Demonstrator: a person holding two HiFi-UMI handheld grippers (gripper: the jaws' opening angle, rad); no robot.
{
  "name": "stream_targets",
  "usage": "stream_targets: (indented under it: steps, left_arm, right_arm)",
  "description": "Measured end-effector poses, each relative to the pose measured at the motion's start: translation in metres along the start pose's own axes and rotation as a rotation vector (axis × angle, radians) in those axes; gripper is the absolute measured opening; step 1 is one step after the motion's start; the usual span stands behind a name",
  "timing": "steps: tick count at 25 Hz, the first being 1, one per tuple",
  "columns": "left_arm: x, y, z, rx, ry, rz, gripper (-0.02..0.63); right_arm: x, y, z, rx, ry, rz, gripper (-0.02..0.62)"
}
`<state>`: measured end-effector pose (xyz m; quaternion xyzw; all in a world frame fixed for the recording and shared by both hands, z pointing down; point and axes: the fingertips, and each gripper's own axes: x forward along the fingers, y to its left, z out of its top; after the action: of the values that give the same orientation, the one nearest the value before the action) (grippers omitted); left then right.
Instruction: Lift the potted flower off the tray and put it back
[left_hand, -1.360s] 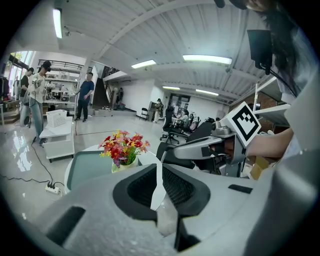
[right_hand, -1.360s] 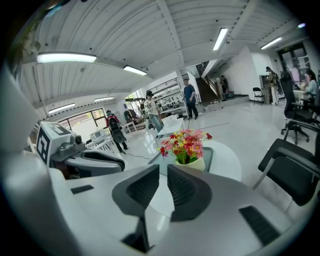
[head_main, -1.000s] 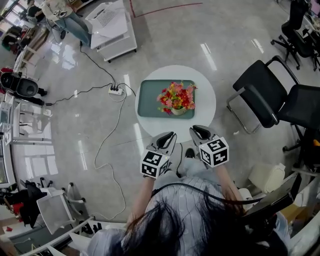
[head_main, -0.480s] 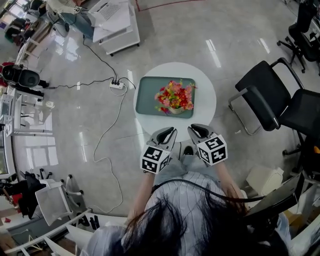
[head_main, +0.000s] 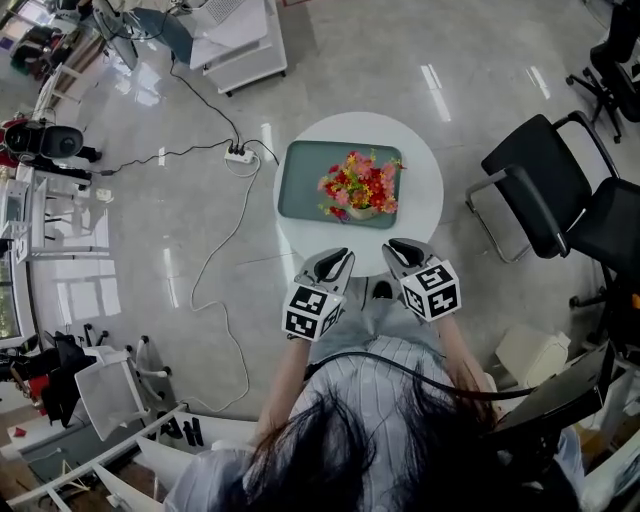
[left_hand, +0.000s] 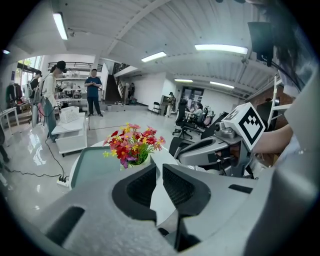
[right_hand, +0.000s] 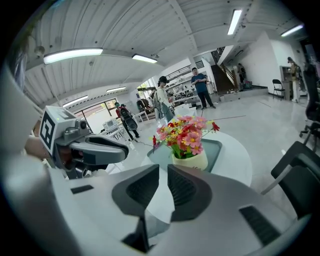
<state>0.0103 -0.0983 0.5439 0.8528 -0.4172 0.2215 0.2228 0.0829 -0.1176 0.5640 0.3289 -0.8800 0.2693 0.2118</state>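
Jaws together, empty, on left gripper and right gripper; overhead, potted flower blooms mostly cover its pot.

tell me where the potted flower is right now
In the head view, the potted flower stands on the right half of the green tray on the round white table.

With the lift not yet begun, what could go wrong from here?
The left gripper and right gripper are shut; unless opened, they could shove and tip the cream pot of red, pink and yellow flowers. Blooms overhang the pot, so jaws may crush them. The teal tray might slide on the round white table.
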Motion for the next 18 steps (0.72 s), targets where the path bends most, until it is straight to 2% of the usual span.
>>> stream_targets:
  steps: [6,13,18]
  left_arm:
    - [0.01,0.016,-0.004,0.008,0.027,-0.011,0.028]
    - [0.029,0.033,-0.02,-0.027,0.074,-0.051,0.028]
    - [0.045,0.047,-0.028,0.007,0.096,-0.069,0.029]
  right_arm:
    - [0.013,-0.009,-0.007,-0.003,0.031,-0.006,0.066]
    - [0.035,-0.029,-0.013,-0.054,0.069,-0.031,0.067]
    - [0.05,-0.04,-0.013,-0.07,0.093,-0.011,0.067]
